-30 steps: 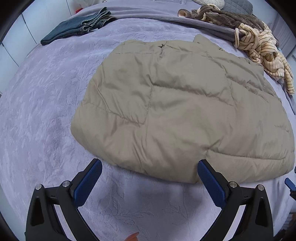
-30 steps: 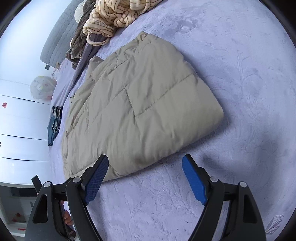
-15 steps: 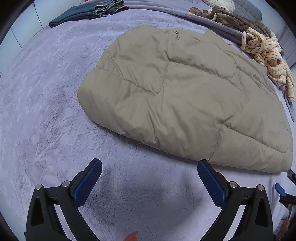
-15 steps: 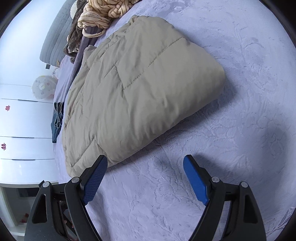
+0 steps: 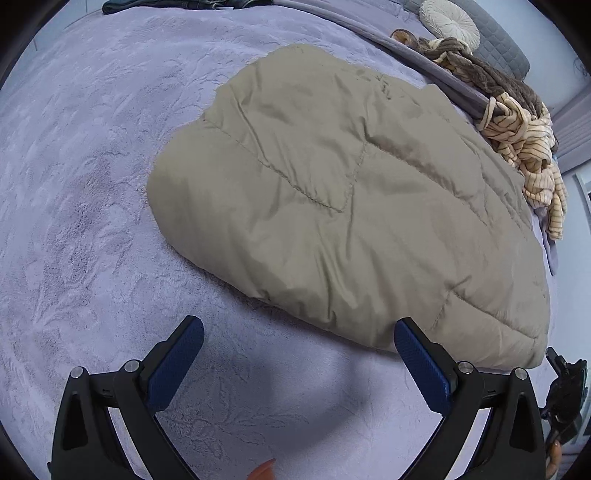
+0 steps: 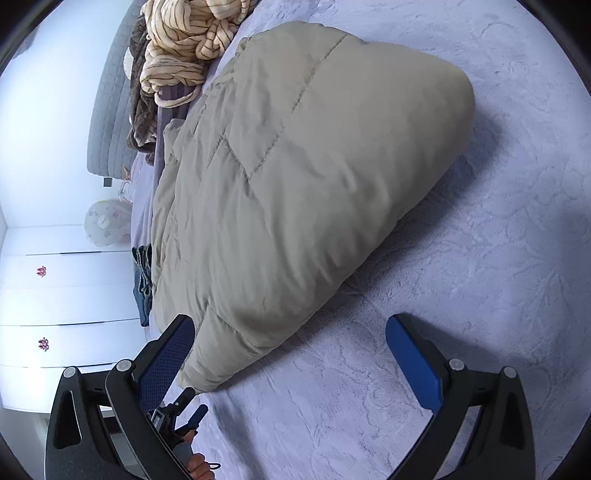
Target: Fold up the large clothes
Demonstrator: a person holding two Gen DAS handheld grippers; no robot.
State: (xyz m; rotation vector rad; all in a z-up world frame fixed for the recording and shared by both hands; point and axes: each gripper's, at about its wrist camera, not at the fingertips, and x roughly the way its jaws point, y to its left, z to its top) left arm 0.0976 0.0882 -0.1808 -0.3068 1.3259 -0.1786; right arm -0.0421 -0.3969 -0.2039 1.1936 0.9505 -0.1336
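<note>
Sprawling across the whole shot is the bed point(image 5: 74, 221), its lilac embossed cover soft enough to give under any press. On it lies the big one, the beige puffer jacket point(image 5: 351, 206), already doubled into a thick, rounded bundle near the middle of the bed, quilting seams running across its top. To my eye this will handle light for its bulk but springy: the filling should puff back and resist staying flat, and the smooth shell looks slippery, so a shallow pinch may slide off. No fragility here, just volume and bounce.

Beyond it, at the far edge, sits a heap of striped knitwear point(image 5: 524, 147) on a brown furry garment point(image 5: 476, 70), and a dark folded pair of jeans point(image 5: 184, 3) lies well apart at the top.

Now the claws. The left claw point(image 5: 299, 354) hangs over bare cover just short of the jacket's near folded edge, jaws wide and empty, its right pad close to the fabric. The right claw point(image 6: 290, 354) has just been spreading its jaws and stands at its widest, nothing pinched; its left pad is right beside the jacket's tapered near corner point(image 6: 207, 365).

Best hold, I'd judge: reach deep over that corner and the near edge, catching all the layers along a stitched seam where the padding is thinner.
</note>
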